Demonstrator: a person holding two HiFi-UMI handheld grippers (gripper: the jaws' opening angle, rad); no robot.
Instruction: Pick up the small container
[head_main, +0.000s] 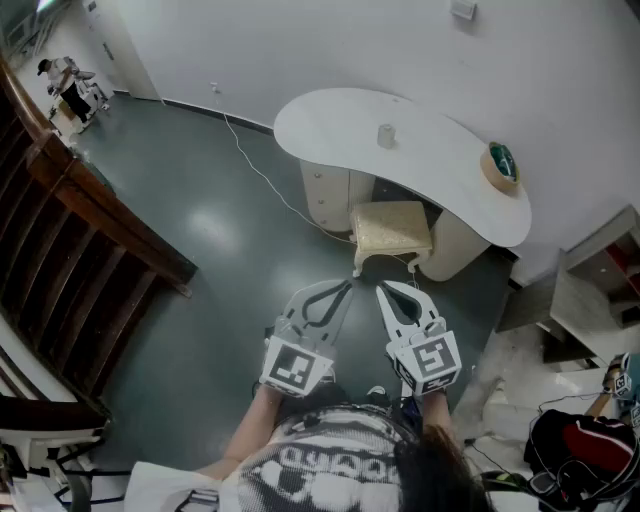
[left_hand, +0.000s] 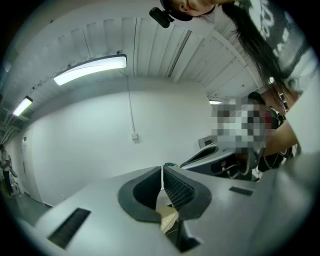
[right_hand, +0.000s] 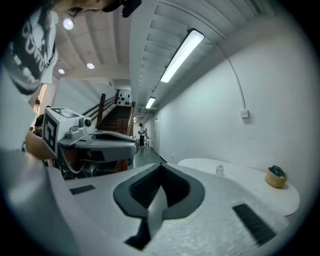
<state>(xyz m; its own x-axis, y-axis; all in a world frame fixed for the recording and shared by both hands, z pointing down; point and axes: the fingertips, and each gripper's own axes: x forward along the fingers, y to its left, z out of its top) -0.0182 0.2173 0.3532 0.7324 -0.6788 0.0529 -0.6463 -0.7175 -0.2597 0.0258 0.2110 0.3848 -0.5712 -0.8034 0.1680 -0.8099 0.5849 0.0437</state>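
Note:
A small clear container (head_main: 386, 136) stands upright near the middle of the curved white table (head_main: 330, 115); in the right gripper view the container (right_hand: 219, 170) is a tiny shape far ahead. Both grippers are held close to the person's body, well short of the table. My left gripper (head_main: 349, 285) is shut with nothing between its jaws, its tips (left_hand: 162, 169) meeting. My right gripper (head_main: 380, 290) is also shut and empty, and its tips (right_hand: 161, 166) meet.
A round bowl with a green top (head_main: 501, 165) sits at the table's right end. A cream stool (head_main: 391, 231) stands under the table. A white cable (head_main: 262, 172) runs across the dark floor. A wooden stair railing (head_main: 90, 225) lies left; bags and clutter (head_main: 575, 450) lie right.

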